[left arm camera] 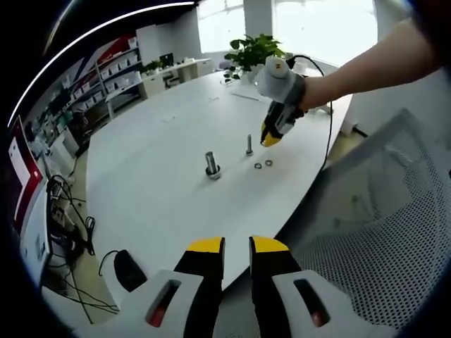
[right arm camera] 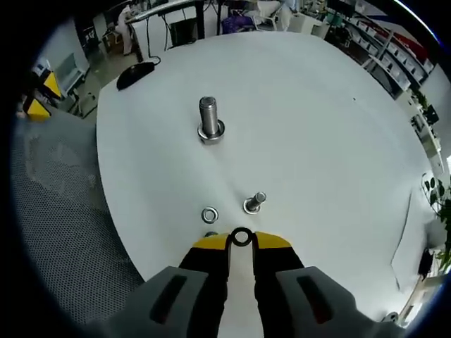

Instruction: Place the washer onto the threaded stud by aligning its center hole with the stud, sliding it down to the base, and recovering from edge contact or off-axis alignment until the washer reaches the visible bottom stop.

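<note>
Just beside the small upright steel threaded stud [right arm camera: 254,202], right gripper [right arm camera: 241,240] fingers pinch a flat steel ring washer [right arm camera: 241,236]; left gripper [left arm camera: 237,246] fingers narrowly parted, holding nothing.

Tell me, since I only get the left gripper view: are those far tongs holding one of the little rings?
Observer: The right gripper view shows one ring sitting right at the tips of the right tongs. Whether it is gripped, I cannot tell.
Visitor: Where is the second ring from there?
Observer: The second ring lies flat on the table, just left of the tips in that view.
Visitor: Is the small bolt lined up with the tongs?
Observer: Nearly. The small bolt stands just past the tips, slightly to the right, clear of both rings.
</note>
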`<move>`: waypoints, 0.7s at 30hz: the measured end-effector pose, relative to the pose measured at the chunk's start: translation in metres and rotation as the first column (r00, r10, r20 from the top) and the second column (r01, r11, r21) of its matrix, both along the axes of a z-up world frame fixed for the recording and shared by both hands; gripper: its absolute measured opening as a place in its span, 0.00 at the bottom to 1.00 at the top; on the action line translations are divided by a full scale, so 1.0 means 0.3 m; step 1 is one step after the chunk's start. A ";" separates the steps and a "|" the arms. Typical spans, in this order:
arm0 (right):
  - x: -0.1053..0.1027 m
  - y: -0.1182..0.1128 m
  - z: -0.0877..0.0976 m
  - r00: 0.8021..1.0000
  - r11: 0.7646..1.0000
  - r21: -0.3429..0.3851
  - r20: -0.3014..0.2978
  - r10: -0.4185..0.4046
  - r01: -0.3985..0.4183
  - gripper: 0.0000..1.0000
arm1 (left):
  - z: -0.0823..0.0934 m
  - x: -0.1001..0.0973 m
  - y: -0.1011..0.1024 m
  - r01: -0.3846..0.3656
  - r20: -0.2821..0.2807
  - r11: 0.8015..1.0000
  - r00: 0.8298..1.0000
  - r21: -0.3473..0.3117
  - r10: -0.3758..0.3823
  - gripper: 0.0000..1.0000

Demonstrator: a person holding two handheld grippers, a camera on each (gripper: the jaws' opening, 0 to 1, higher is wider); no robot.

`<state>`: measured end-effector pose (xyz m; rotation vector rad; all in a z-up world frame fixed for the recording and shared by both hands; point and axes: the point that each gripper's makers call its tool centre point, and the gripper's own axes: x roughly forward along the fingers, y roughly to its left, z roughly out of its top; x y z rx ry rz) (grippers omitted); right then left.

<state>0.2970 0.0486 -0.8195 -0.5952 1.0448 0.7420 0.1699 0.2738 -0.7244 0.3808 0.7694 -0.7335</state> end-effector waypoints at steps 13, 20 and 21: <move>0.069 0.034 0.099 0.997 0.999 0.003 0.066 0.031 -0.032 0.14 | 0.011 0.002 -0.007 0.003 0.008 1.000 1.000 -0.021 -0.003 0.12; 0.076 0.056 0.080 0.993 0.994 -0.046 0.063 0.102 -0.099 0.14 | 0.010 0.002 -0.009 0.004 0.006 1.000 1.000 -0.022 -0.004 0.13; 0.078 0.061 0.079 0.994 0.995 -0.039 0.060 0.096 -0.094 0.14 | 0.010 0.002 -0.009 0.004 0.006 1.000 1.000 -0.023 -0.004 0.13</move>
